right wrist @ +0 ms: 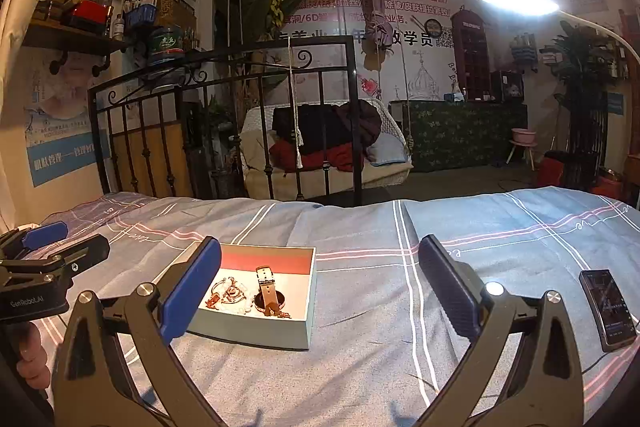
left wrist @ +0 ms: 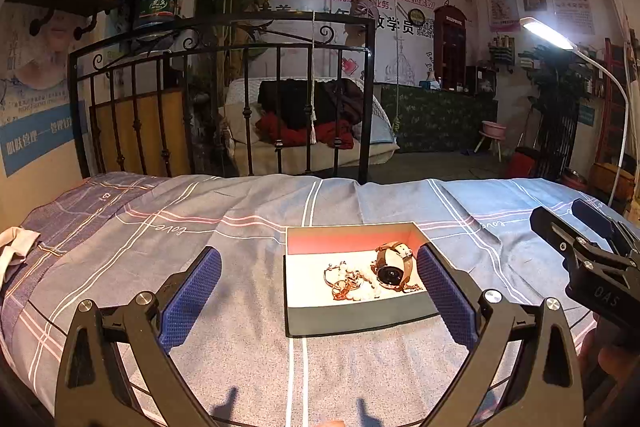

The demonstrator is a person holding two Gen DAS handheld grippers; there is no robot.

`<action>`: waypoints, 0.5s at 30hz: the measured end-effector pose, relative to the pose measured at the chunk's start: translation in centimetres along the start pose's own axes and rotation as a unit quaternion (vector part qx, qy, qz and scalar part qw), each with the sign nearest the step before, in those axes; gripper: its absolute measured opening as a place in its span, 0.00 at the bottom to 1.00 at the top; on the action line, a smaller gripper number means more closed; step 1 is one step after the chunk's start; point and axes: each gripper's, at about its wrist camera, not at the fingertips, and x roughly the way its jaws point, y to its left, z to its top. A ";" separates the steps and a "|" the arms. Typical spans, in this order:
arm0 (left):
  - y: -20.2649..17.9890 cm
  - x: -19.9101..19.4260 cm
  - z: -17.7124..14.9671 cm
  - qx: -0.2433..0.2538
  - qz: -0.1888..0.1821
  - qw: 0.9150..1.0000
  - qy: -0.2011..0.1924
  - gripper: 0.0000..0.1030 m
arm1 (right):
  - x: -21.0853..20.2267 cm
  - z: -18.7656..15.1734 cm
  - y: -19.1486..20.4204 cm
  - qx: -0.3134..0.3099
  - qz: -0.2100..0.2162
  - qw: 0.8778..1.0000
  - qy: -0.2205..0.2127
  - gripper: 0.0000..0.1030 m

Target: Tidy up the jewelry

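Checked bedsheet (left wrist: 240, 307), jewelry box (left wrist: 352, 319), phone (right wrist: 608, 311) only in right view

Left gripper (left wrist: 318, 291) and right gripper (right wrist: 320, 285): both jaws spread wide, holding nothing, side by side, pointing forward.

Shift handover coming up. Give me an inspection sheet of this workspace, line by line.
Surface: bed sheet, grey-blue plaid, wrinkled.
Job's things: open box holding a watch with a brown strap and a tangle of small jewelry; none of it lies outside the box.
Clutter: phone lying flat at the right; pale cloth at the left edge.
Grippers: left gripper open, box between its fingers in view; right gripper open, box by its left finger; neither holds anything.
Cables: nothing seen on the bed.
Surroundings: black iron bed frame, lit lamp, postered walls.
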 end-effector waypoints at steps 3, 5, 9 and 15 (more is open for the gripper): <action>0.0 0.0 -0.3 0.001 0.001 1.000 0.003 0.93 | 0.0 0.0 -0.1 0.000 0.000 1.000 0.001 0.95; 0.0 0.1 -0.3 0.001 0.001 1.000 0.006 0.93 | 0.0 0.1 0.0 0.001 0.002 1.000 0.002 0.94; 0.3 0.4 -0.2 -0.003 0.001 1.000 0.009 0.93 | 0.2 0.0 -0.1 0.000 0.005 1.000 0.005 0.94; 0.2 0.5 -0.3 -0.004 0.002 1.000 0.012 0.93 | 0.3 -0.1 -0.1 0.000 0.008 1.000 0.009 0.95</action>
